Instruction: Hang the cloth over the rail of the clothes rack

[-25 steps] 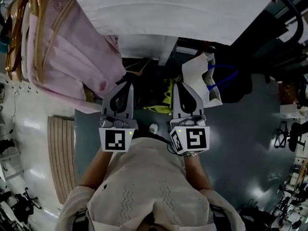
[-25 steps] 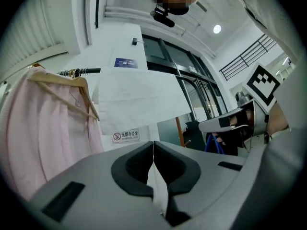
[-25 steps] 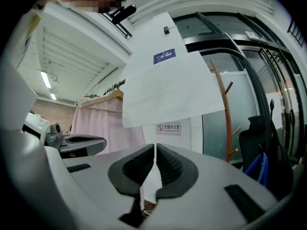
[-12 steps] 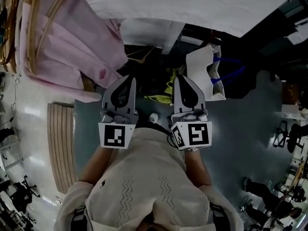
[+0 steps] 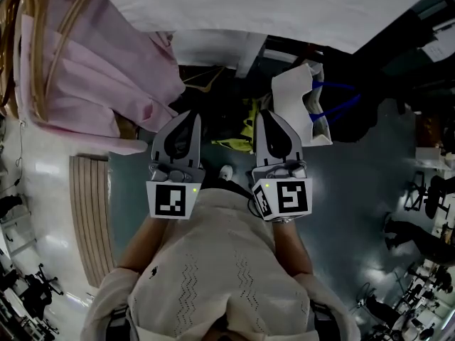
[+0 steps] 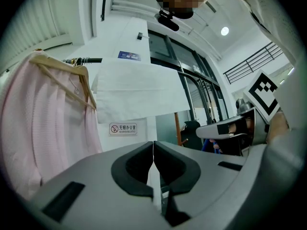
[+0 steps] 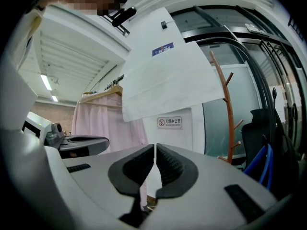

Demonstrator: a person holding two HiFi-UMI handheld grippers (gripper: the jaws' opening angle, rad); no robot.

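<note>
Cloth (image 5: 284,9) hangs just beside the pink garments (image 5: 92,69).

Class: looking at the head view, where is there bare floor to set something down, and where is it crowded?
Bare grey floor right of the white bag with blue handles. Crowded at left, where pink garments hang.

sign (image 6: 123,128) | txt: 无烟办公室 + no-smoking symbol | on white wall (image 6: 144,128) | blue label (image 6: 128,56) above: unreadable

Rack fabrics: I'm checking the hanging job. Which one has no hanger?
The white cloth, draped flat by itself; the pink garments beside it sit on wooden hangers.
</note>
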